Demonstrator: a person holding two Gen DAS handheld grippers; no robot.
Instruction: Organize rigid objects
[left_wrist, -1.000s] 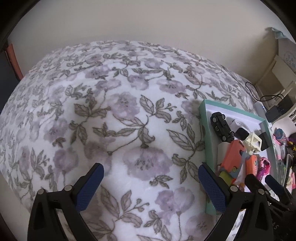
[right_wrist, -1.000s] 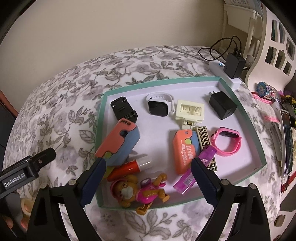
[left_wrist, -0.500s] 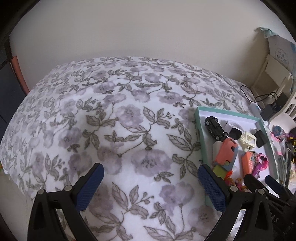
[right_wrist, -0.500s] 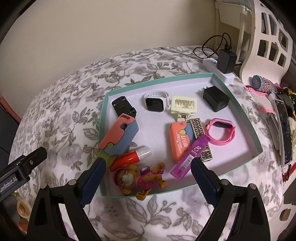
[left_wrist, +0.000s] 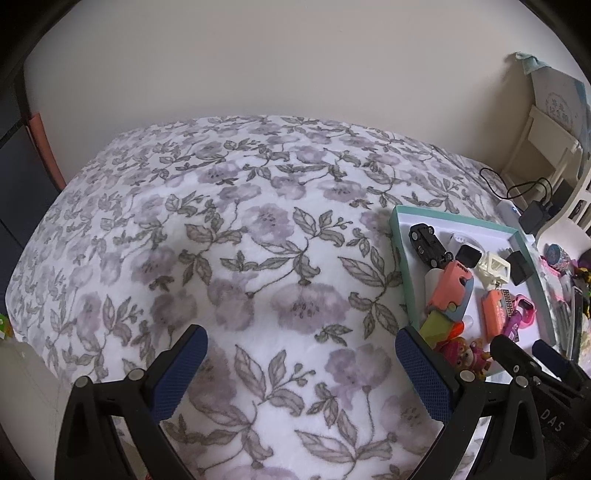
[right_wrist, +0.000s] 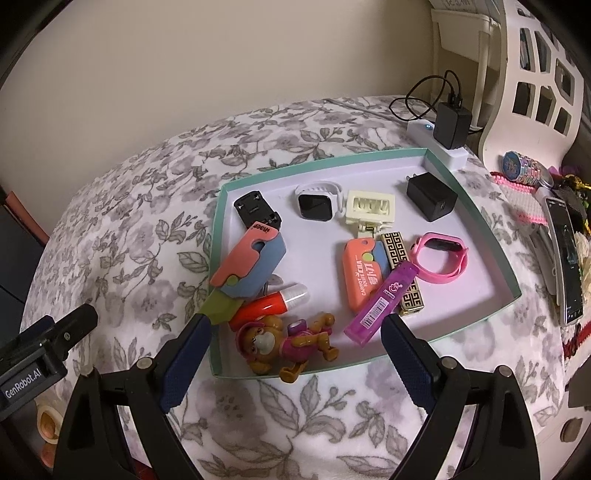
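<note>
On the left, the left gripper (left_wrist: 301, 363) hangs over a bare stretch of the flowered blanket (left_wrist: 229, 236), its fingers spread wide and holding nothing. No loose item lies on that part of the blanket, so as far as these views show, nothing there is left to collect.

Further right sits the tray (right_wrist: 476, 206), green-rimmed, and nearly all the small hard things are already inside it: a toy car (right_wrist: 256, 212) at the far left corner, a white watch (right_wrist: 316, 201), a cream clip (right_wrist: 371, 208) and a black plug (right_wrist: 430, 197) along the back, then the big folding toy knife (right_wrist: 249, 266), a red tube (right_wrist: 271, 304), a small orange knife (right_wrist: 364, 273), a purple tube (right_wrist: 380, 304) and a pink watch (right_wrist: 441, 256). The dog figure (right_wrist: 286, 341) lies against the near rim.

The right gripper (right_wrist: 295, 354) hovers above that near edge, fingers open and empty.

The gathering looks mostly done; the pile is jumbled, so tidying may remain. Beyond the tray's right side, a phone (right_wrist: 565, 254) and trinkets lie outside.
</note>
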